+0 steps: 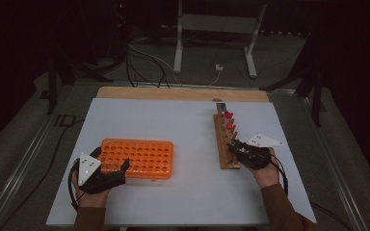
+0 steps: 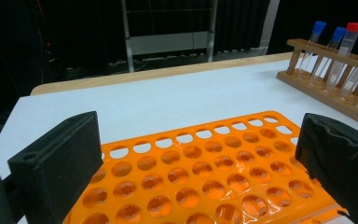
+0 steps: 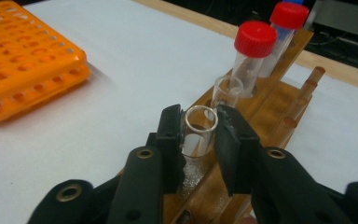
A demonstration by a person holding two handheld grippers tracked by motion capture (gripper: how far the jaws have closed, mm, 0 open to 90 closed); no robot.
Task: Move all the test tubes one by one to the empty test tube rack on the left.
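At the near end of the wooden rack (image 3: 261, 112), right gripper (image 3: 199, 135) pinching an uncapped glass tube (image 3: 199, 128) seated in its hole, best drawn straight up, while left gripper (image 2: 200, 163), spread wide, straddling the orange rack (image 2: 205, 172).

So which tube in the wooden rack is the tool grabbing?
The right tool pinches the open glass tube with no cap, at the near end of the wooden rack. The red-capped tubes stand farther back, untouched.
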